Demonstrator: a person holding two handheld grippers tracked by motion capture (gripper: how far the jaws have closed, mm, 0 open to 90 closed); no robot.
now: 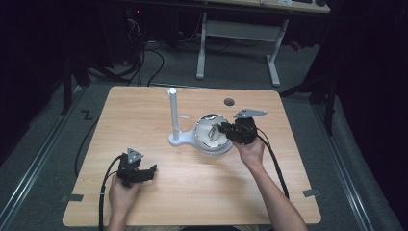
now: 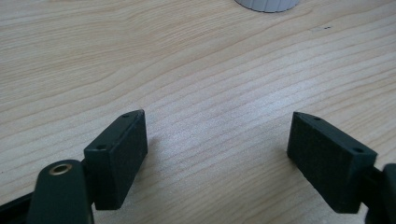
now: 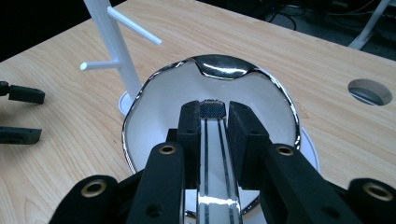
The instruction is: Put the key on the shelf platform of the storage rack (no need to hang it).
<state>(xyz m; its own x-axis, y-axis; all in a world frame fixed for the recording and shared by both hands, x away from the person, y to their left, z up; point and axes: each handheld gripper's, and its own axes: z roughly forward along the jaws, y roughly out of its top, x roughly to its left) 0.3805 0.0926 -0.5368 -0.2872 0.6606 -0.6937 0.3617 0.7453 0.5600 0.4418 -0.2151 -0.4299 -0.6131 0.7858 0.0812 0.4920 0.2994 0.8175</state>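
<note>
Your right claw (image 3: 214, 122) is closed on the flat metal handle (image 3: 215, 154) of a shiny ladle-like utensil, the pads pinching it from both sides near its patterned end. The handle runs straight between the jaws and away from you toward the cup (image 3: 224, 67), so its long axis lies along the claw's own line. In the high view that puts the utensil (image 1: 212, 131) roughly level, the right claw (image 1: 228, 131) coming in from the right and the handle pointing left, over the white bowl (image 1: 204, 142).

The grip looks chosen for control — held by the flat sides, the handle should not roll, and the cup should stay aimed where your wrist aims it. The bowl sits touching the base of the white peg stand (image 1: 173, 115) near the middle of the worktop (image 1: 144, 110), so I judge you are working the utensil in or out of that bowl with the pegs close at hand.

Your left claw (image 2: 217, 144) is wide open with nothing between its jaws, low over bare worktop at the near left — well apart from the bowl, seemingly parked out of the way.
</note>
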